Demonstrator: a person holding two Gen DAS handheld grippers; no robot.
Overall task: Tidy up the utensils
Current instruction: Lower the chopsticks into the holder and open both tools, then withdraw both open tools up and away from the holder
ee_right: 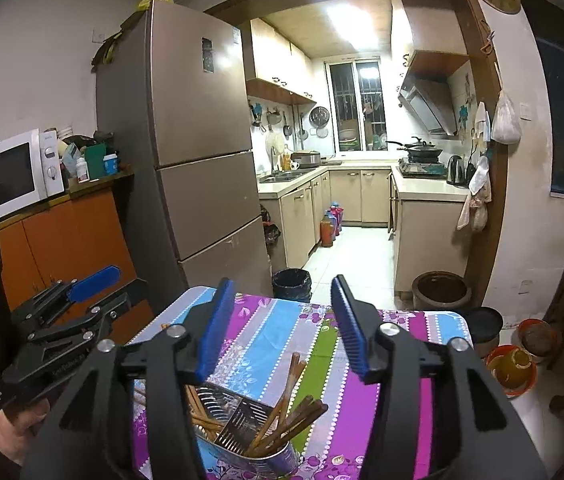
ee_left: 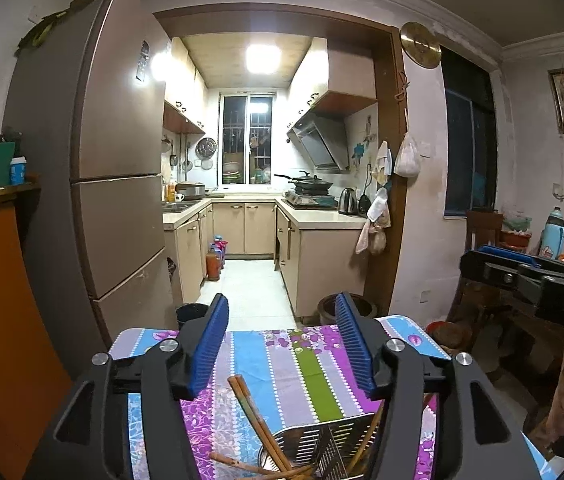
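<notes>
**Both tools released above the chopstick holder**

Left tool [ee_left: 282, 344]: jaws apart, nothing between the blue pads [ee_left: 211, 346]. Just below and ahead of it, wooden chopsticks [ee_left: 255, 420] lean out of a perforated metal holder [ee_left: 322, 446] standing on the table [ee_left: 314, 364], which wears a striped floral cloth. One stick lies low across the holder's near side; a thinner one leans to the right, by the tool's right finger. No pad touches any stick.

Right tool [ee_right: 282, 320]: jaws likewise apart and empty. Directly beneath its fingers sits the same holder [ee_right: 237, 420], split by a slotted divider, with chopsticks [ee_right: 290, 412] bunched in both compartments and fanning up toward the tool. Sticks stay clear of the pads.

From the right tool, the left tool [ee_right: 81, 300] shows off to the left, well apart, carried in a hand [ee_right: 13, 428]. From the left tool, the right tool [ee_left: 522, 276] shows far to the right.
</notes>
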